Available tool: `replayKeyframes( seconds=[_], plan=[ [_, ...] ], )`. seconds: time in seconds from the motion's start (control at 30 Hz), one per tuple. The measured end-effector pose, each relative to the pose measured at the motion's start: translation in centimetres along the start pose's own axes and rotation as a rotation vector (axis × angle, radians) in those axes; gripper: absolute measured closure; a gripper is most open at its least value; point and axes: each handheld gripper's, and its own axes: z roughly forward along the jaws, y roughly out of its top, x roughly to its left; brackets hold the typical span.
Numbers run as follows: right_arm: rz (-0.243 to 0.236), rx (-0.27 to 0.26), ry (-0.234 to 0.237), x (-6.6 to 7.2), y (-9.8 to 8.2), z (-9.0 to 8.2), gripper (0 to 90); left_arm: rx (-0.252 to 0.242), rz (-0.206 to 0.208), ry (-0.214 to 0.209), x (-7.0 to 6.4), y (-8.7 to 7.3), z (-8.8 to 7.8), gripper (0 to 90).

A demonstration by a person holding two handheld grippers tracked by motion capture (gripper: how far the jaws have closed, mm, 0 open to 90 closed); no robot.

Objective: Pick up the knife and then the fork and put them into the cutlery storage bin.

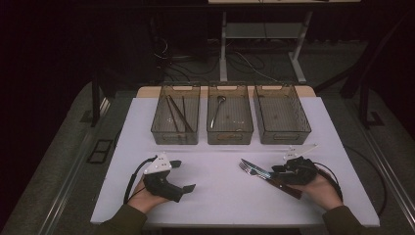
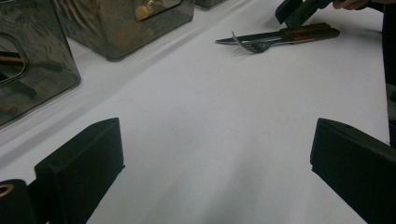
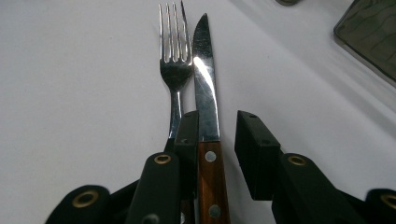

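Observation:
A knife (image 3: 205, 93) with a wooden handle and a metal fork (image 3: 175, 70) lie side by side on the white table, at the front right in the high view, where the knife (image 1: 259, 171) points to the back left. My right gripper (image 3: 217, 121) straddles the knife's handle: one jaw sits between fork and knife against the handle, and the other stands a small gap off it, so it is open. My left gripper (image 1: 184, 175) rests at the front left, open wide with bare table between its jaws. From the left gripper view the fork (image 2: 254, 45) and knife (image 2: 280, 35) lie far off.
Three smoked plastic bins stand in a row at the back: the left bin (image 1: 175, 138) holds thin dark sticks, the middle bin (image 1: 230, 138) a spoon (image 1: 218, 110), and the right bin (image 1: 283, 138) looks bare. The table's front edge (image 1: 235, 223) runs just before the hands.

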Motion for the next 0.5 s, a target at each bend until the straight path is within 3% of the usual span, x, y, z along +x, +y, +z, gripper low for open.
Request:
replayKeyframes(
  seconds=[0.5],
  plan=[
    [-0.011,0.01,0.013,-0.07,-0.26,0.54,72.6,0.011,0.004,-0.006,-0.01,-0.02,0.05,1.9]
  ],
)
